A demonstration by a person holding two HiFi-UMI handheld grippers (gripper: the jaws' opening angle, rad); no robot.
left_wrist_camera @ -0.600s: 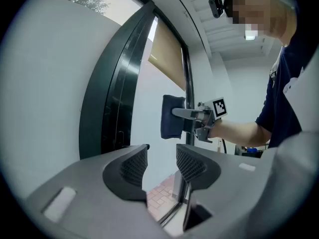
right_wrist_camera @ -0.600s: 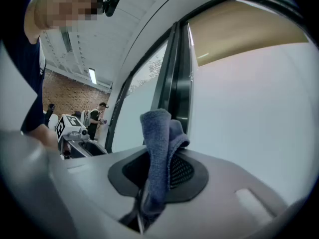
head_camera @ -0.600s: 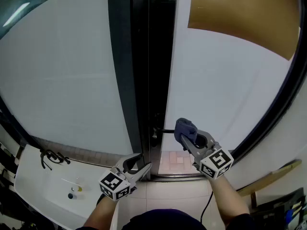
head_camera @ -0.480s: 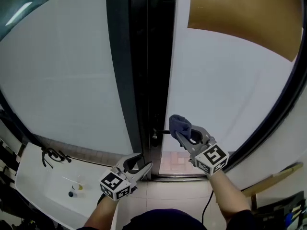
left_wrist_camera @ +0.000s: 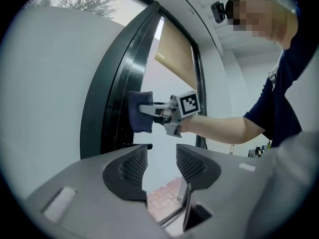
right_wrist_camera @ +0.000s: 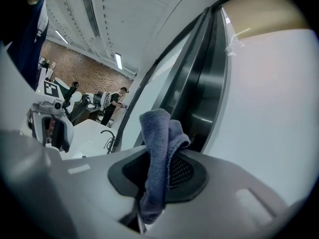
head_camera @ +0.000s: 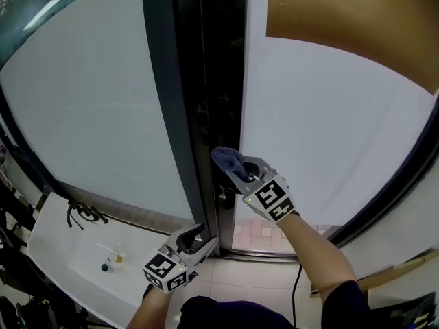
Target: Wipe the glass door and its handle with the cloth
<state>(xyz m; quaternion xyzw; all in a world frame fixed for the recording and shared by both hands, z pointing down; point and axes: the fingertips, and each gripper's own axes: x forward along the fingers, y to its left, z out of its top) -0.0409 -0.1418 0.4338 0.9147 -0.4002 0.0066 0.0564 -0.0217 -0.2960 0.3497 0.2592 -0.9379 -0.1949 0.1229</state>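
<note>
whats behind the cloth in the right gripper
The black door frame lies behind the cloth held by the right gripper. The patch directly behind it is covered.

Left of the left gripper (head_camera: pixel 204 238) we see a white counter (head_camera: pixel 48 252) with a black faucet (head_camera: pixel 84 215) and, nearer the gripper, two small items, one yellowish (head_camera: pixel 117 257) and one blue (head_camera: pixel 103 267), too small for us to name. Low between the two grippers, reddish brick paving (head_camera: pixel 252 234) shows. High above the right gripper (head_camera: pixel 240 174), to its right, hangs a tan roller blind (head_camera: pixel 357 26). Far off to that gripper's left, its own view gives us a brick wall (right_wrist_camera: pixel 75 66), long ceiling lights (right_wrist_camera: pixel 118 61) and people standing (right_wrist_camera: pixel 112 106). Treetops (left_wrist_camera: pixel 94 6) show above the left gripper, up and leftward.
</note>
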